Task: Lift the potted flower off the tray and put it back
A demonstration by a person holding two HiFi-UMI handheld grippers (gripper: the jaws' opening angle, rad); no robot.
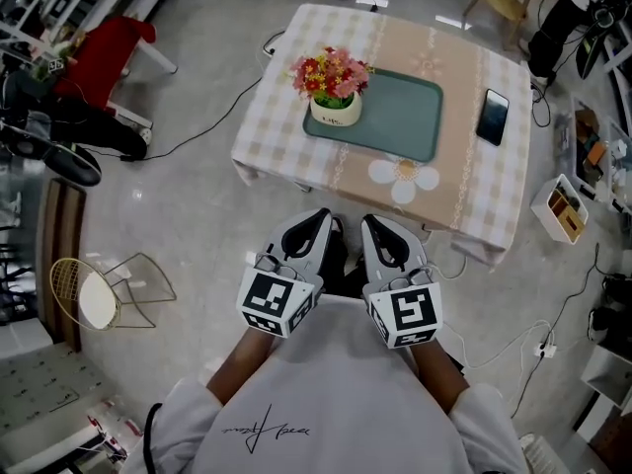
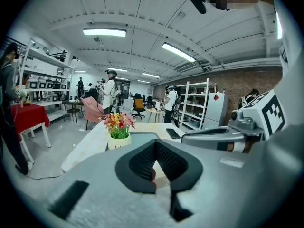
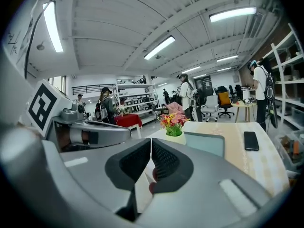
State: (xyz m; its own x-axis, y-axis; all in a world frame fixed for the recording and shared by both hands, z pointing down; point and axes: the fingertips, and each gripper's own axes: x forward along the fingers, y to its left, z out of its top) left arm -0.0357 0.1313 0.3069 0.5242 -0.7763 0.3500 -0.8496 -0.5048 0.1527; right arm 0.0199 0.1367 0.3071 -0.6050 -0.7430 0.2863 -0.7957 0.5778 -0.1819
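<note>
Teal tray point(image 1: 400, 118): flat on the middle of the table point(image 1: 286, 141), with checked cloth all round it.
Potted flower point(image 1: 334, 89): upright in its white pot on the tray's left end, up by the far corner, and nothing is touching it.
Phone point(image 1: 492, 117): lying flat, dark screen up, between the tray and the table's right edge.
Left claw point(image 1: 321, 217): jaws pressed right together with nothing between them. It hangs off the table's near edge, close to the person's body and well apart from the pot.
Right claw point(image 1: 373, 223): jaws closed too, and empty. It sits just beside the left claw, also short of the near edge.
Left claw's own view: closed tips point(image 2: 155, 142) low in front, with the flower point(image 2: 118, 129) standing beyond them on the tray.
Right claw's own view: tips point(image 3: 151, 144) closed, and the flower point(image 3: 174, 125) and phone point(image 3: 251, 140) ahead on the table.
</note>
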